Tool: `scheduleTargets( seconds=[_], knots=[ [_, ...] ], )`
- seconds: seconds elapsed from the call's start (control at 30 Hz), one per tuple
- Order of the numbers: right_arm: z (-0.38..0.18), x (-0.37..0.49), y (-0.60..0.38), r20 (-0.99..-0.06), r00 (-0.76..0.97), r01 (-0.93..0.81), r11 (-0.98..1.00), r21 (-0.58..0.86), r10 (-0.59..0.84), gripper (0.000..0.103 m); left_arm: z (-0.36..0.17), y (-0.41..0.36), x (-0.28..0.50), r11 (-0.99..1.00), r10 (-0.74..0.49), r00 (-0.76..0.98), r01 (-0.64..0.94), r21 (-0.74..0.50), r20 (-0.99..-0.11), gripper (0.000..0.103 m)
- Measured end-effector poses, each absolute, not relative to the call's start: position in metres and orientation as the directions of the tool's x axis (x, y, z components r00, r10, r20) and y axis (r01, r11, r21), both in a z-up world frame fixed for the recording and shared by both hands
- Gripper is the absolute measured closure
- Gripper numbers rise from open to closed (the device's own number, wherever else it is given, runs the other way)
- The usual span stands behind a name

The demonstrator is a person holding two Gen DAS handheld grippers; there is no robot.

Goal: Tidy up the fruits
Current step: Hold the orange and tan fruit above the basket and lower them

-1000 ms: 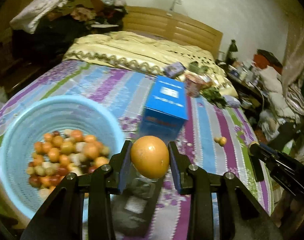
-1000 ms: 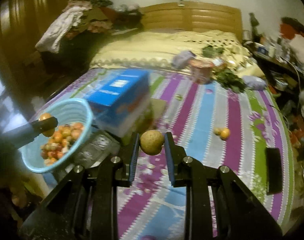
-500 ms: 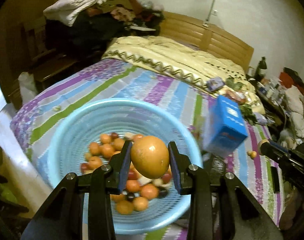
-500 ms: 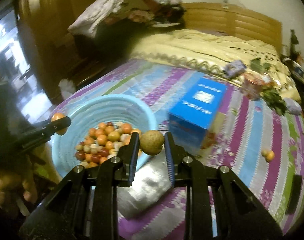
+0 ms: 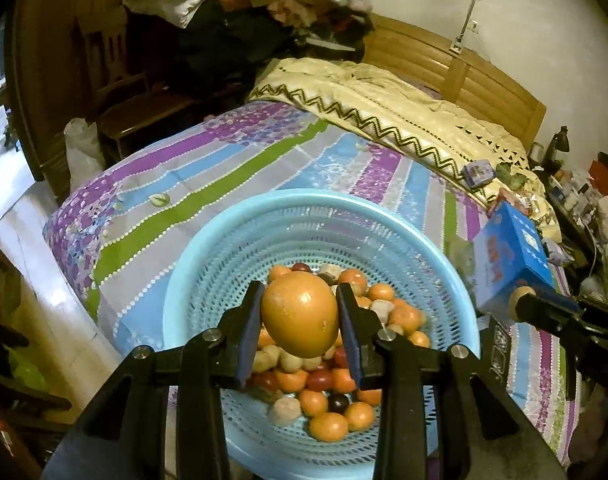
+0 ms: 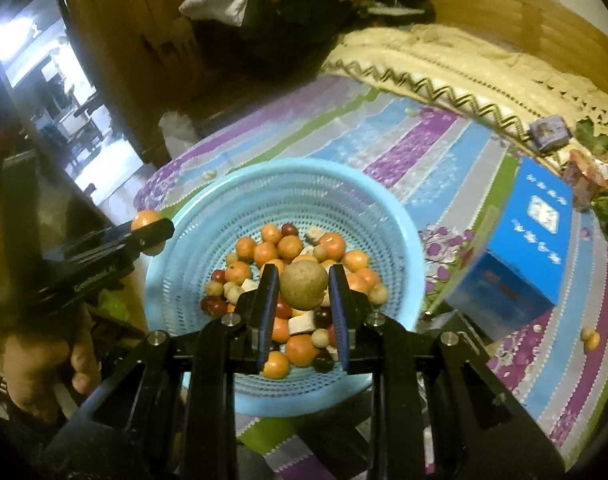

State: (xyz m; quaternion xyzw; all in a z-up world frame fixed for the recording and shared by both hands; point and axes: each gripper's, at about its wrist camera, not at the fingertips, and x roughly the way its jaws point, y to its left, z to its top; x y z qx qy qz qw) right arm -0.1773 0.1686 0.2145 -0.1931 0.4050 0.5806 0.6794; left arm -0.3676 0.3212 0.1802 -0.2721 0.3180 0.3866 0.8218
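Left gripper (image 5: 300, 322) and right gripper (image 6: 304, 286) both clamped, angled downward, seemingly level.

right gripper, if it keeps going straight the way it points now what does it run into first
Most likely the pile of small fruits in the blue basket. The right gripper, shut on a brownish round fruit, points down into the basket; depth is hard to judge.

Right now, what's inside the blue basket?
The blue basket holds a pile of small fruits: orange, dark red, tan, pale chunks. The claws and their held fruit hide the pile's centre.
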Motion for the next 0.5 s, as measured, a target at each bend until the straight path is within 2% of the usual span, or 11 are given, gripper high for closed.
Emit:
scheduleTargets(
  seconds=[0.5],
  knots=[
    [0.205,-0.178,0.188,-0.812,-0.018,-0.944,0.257,0.205,0.583,0.077,0.160,0.347,-0.371,0.531,0.436,0.483,-0.819,-0.216,-0.759,0.066]
  ],
)
